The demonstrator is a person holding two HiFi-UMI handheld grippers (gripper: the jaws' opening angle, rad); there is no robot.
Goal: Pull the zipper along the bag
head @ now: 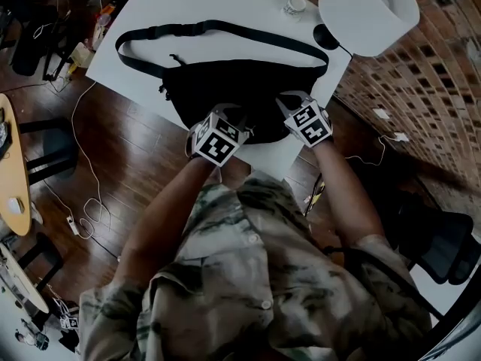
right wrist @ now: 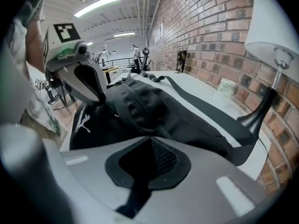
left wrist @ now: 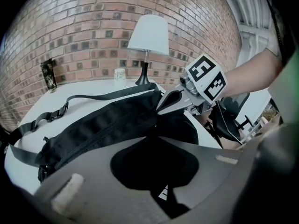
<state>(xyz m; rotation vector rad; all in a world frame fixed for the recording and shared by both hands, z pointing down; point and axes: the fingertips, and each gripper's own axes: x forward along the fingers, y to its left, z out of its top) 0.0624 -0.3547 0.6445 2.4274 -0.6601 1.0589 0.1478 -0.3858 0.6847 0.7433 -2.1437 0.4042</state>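
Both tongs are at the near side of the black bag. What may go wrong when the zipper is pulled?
1. The bag lies at the near edge of the table; a pull toward the person may drag it off.
2. The left tongs and right tongs are closed on dark bag material; whether either holds the zipper pull is unclear, so fabric may only bunch.

Both forearms (head: 169,209) reach forward and down; left hand-held gripper (head: 229,119) and right hand-held gripper (head: 289,102) sit near each other, jaws clamped on the bag (head: 225,85).
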